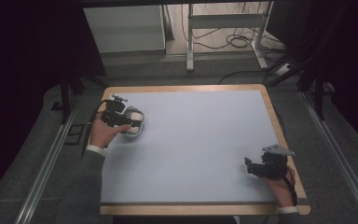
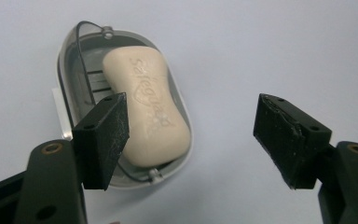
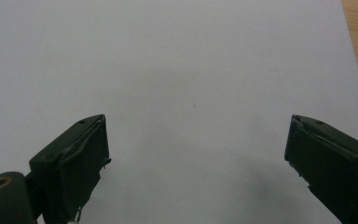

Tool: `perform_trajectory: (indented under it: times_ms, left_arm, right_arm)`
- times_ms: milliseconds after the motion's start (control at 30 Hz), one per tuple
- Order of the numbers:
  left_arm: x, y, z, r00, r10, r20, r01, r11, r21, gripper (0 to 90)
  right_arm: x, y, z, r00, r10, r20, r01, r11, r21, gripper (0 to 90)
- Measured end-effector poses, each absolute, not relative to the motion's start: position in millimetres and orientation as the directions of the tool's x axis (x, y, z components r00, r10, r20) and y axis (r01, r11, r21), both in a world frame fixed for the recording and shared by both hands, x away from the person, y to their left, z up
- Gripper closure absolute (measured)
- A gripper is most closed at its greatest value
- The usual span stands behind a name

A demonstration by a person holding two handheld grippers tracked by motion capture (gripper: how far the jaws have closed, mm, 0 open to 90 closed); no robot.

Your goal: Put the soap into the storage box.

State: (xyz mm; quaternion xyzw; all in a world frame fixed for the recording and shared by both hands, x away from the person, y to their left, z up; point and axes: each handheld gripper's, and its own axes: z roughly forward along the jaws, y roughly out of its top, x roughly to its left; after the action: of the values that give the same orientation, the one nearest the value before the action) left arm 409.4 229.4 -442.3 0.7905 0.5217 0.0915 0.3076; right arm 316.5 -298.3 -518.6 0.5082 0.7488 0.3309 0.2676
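Two grippers are on the pale blue worktop (image 1: pixel 196 140) right now, and all the action is at the left one. The left gripper (image 2: pixel 191 135) hangs over a translucent grey oval soap dish (image 2: pixel 70 60) holding a cream, waisted bar of soap (image 2: pixel 144 116), over at about nine o'clock on the board, near its far left corner. Its jaws stand spread wide, nothing pinched between them; the soap lies flat in the dish with the left-hand pad just in front of it and the other pad well off over bare surface. By my read the soap sits in the dish and is let go. Down at five o'clock the right gripper (image 3: pixel 196 172) sits idle, jaws spread over bare worktop. Next call, I'd say: lift clear without clipping the dish rim, or re-centre both pads on the bar if it's to be picked up.
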Motion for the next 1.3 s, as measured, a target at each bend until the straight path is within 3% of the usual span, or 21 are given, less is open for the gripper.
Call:
perform_trajectory:
  times_ms: [533, 1033, 1300]
  left_arm:
    - [349, 220, -473, 0.555, 0.813, -0.176, 0.697, -0.340, 0.631, 22.8]
    - [297, 227, -501, 0.534, 0.822, -0.198, 0.681, -0.279, 0.677, 22.3]
    - [294, 227, -506, 0.539, 0.816, -0.210, 0.688, -0.282, 0.669, 22.1]
  right_arm:
    - [315, -298, -518, -0.343, 0.937, -0.068, 0.579, 0.268, 0.770, 6.2]
    - [315, -295, -516, -0.351, 0.935, -0.058, 0.575, 0.264, 0.774, 6.2]
    - [314, -297, -512, -0.350, 0.935, -0.052, 0.560, 0.254, 0.789, 6.2]
